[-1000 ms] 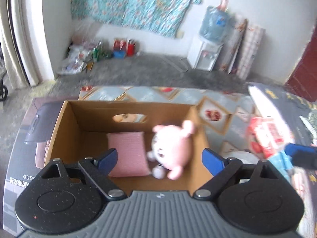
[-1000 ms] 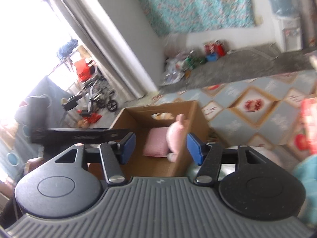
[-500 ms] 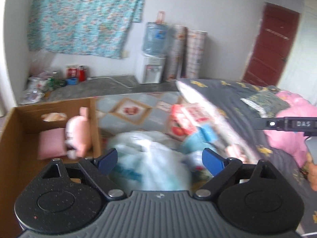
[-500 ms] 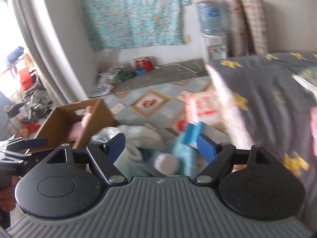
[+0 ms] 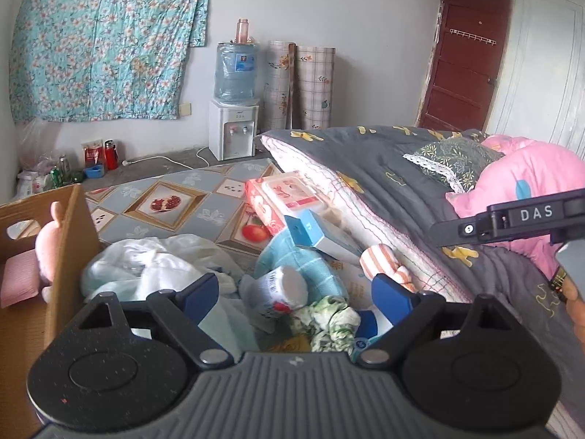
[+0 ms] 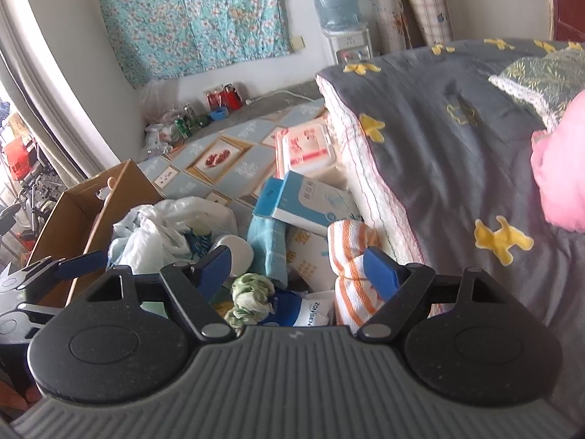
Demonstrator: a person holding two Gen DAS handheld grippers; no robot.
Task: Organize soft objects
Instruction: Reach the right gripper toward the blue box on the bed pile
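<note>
Both hand-held grippers, left [image 5: 295,289] and right [image 6: 299,265], spread wide and empty, above floor clutter between cardboard box [image 5: 71,241] and bed edge [image 5: 369,219].

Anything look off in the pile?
Yes: hard goods sit among the soft ones. A blue-white carton lies tilted on the blue towel, and a white bottle lies on its side beside it.

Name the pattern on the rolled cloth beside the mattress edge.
Orange and white stripes on the rolled cloth, clearest in the right wrist view.

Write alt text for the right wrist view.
The open right hand-held gripper hovers empty over a floor pile: an orange-striped cloth, a green crumpled cloth, a blue towel. A cardboard box stands left, a bed right.
</note>
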